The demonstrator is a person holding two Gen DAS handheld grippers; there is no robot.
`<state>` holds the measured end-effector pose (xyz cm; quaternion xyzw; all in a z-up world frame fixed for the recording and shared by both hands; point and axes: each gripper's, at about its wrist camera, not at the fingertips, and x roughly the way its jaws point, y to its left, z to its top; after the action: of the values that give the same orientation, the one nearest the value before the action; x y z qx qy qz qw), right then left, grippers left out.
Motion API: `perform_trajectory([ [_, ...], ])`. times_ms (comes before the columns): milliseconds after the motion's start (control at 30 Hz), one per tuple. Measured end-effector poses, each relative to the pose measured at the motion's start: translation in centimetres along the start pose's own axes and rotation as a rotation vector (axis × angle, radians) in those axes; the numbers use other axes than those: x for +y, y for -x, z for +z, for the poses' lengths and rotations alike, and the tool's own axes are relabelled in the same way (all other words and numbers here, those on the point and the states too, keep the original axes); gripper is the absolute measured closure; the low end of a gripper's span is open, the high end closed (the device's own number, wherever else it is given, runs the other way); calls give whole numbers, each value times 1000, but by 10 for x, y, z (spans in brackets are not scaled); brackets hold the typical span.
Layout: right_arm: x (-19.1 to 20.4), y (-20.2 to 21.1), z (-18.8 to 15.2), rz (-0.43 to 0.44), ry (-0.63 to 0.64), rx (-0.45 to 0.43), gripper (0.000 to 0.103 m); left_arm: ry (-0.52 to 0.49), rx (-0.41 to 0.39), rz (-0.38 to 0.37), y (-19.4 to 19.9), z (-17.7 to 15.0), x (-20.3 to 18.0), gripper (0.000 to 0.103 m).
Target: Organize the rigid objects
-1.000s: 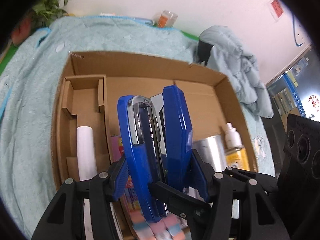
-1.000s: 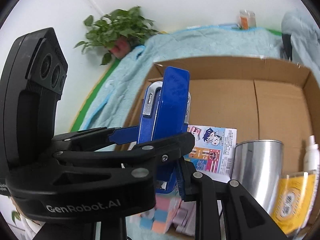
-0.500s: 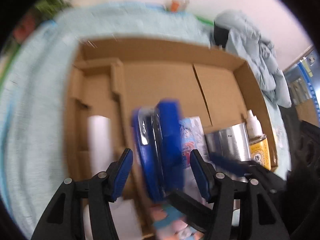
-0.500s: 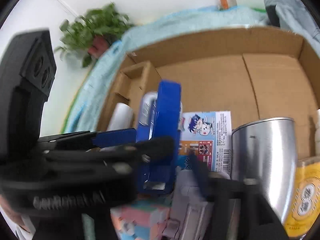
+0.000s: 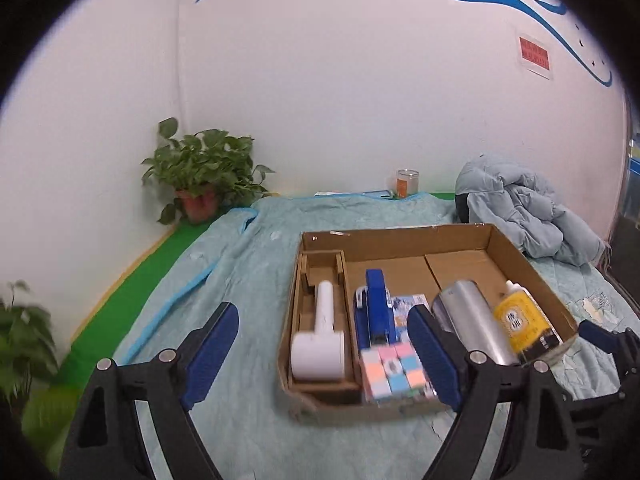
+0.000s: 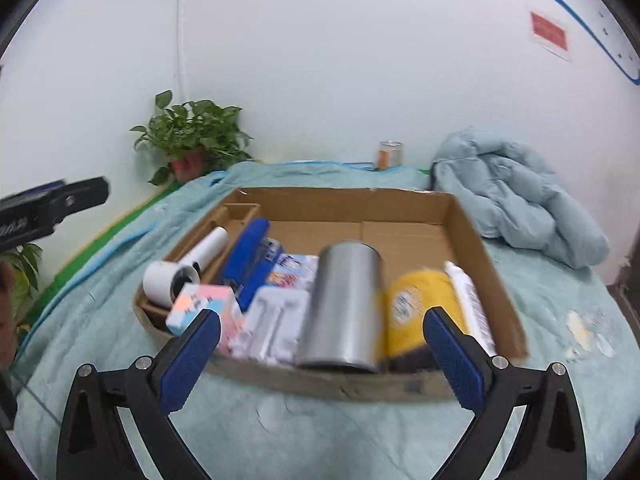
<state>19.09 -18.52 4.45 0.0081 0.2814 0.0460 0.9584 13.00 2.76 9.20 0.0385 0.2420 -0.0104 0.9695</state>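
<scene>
Left hand-held gripper (image 5: 324, 352) and right hand-held gripper (image 6: 322, 360): jaws opening, nothing between them, hovering short of the brown cardboard box (image 5: 532, 268). Box contents: pastel puzzle cube (image 5: 396, 374), white handled device (image 5: 320, 340), blue metal stapler (image 5: 376, 306), steel cylinder cup (image 5: 472, 328), yellow-labelled bottle (image 5: 520, 322). Step: stapler deposited, apparently. Next: locate any unsorted item.

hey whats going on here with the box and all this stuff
A person with handheld tongs in each hand is packing loose items into a cardboard box on a teal quilt. Both the left tongs and the right tongs are opening, with nothing between their fingers, hovering in front of the box. Inside it lie a blue stapler, a white handheld device, a pastel puzzle cube, a steel tumbler and a yellow bottle.
</scene>
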Motion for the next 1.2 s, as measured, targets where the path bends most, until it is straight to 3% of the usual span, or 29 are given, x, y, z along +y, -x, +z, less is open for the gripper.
perform_trajectory([
  [67, -10, 21, -13, -23, -21, 0, 2, 23, 1, 10, 11, -12, -7, 17],
  [100, -14, 28, -18, -29, -27, 6, 8, 47, -10, 7, 17, -18, -8, 27],
  [133, -17, 34, -24, -28, -26, 8, 40, 65, -19, -4, 21, -21, -7, 46],
  [167, -19, 43, -29, -53, -19, 15, 75, 80, 3, -43, 22, -23, -7, 92],
  [200, -22, 51, -33, -79, -17, 29, 81, 81, 43, -73, 21, -23, -7, 99],
  [267, -29, 62, -37, -74, -37, 39, 78, 62, 37, -67, 27, -24, -12, 99],
  [300, -31, 69, -38, -73, -41, 31, 69, 45, 22, -49, 33, -26, -16, 90],
  [333, -32, 78, -39, -81, -37, 14, 31, 26, 19, -33, 36, -28, -20, 76],
  [367, -33, 90, -41, -76, -35, -16, 3, 6, 22, -21, 40, -32, -25, 29],
  [400, -33, 97, -41, -68, -37, -45, 1, -5, 15, -5, 44, -35, -29, 2],
  [500, -28, 110, -48, -73, 1, -76, 0, -4, -52, 2, 62, -46, -32, 0],
  [633, -29, 108, -63, -83, 5, -49, 0, 35, 17, -74, 58, -52, -32, 0],
  [867, -29, 99, -69, 1, -33, 19, 0, 73, 49, -77, 50, -62, -36, 0],
  [1000, -30, 90, -68, -37, -33, 68, 0, 88, 74, -70, 42, -63, -34, 0],
  [1200, -25, 85, -61, -61, -4, 43, 0, 89, 91, -83, 33, -60, -36, 0],
])
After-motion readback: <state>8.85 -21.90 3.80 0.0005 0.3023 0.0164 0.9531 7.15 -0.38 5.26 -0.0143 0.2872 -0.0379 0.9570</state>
